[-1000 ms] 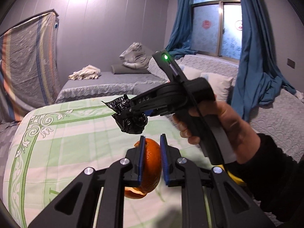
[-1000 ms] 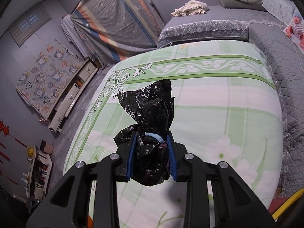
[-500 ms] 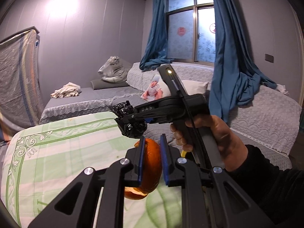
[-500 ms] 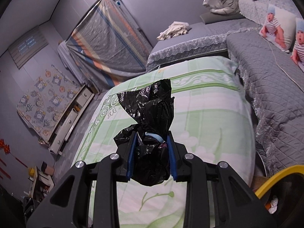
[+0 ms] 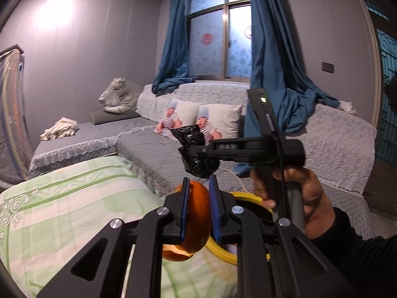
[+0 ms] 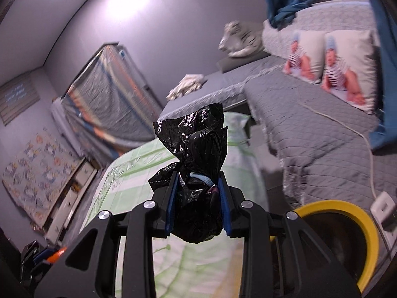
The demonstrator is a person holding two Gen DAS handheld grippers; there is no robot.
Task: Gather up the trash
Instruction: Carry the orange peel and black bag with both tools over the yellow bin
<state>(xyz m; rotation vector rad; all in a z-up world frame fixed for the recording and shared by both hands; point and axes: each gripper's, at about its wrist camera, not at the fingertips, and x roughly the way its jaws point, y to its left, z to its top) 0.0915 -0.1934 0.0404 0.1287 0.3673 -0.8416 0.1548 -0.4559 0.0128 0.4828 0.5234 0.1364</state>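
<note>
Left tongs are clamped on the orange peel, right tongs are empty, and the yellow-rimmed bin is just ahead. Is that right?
Not quite. The right tongs are not empty: the right wrist view shows them shut on a crumpled black plastic bag. The rest holds: the left tongs clamp the orange peel, and the yellow-rimmed bin is just ahead.

Orange peel [image 5: 197,213]: curled, ragged lower edge, clamped upright between 2 blue pads. Black plastic bag [image 6: 198,173]: crumpled, glossy, knotted, pale blue item showing inside, clamped likewise. Yellow-rimmed bin [image 6: 357,226]: open, beside the bed.
</note>
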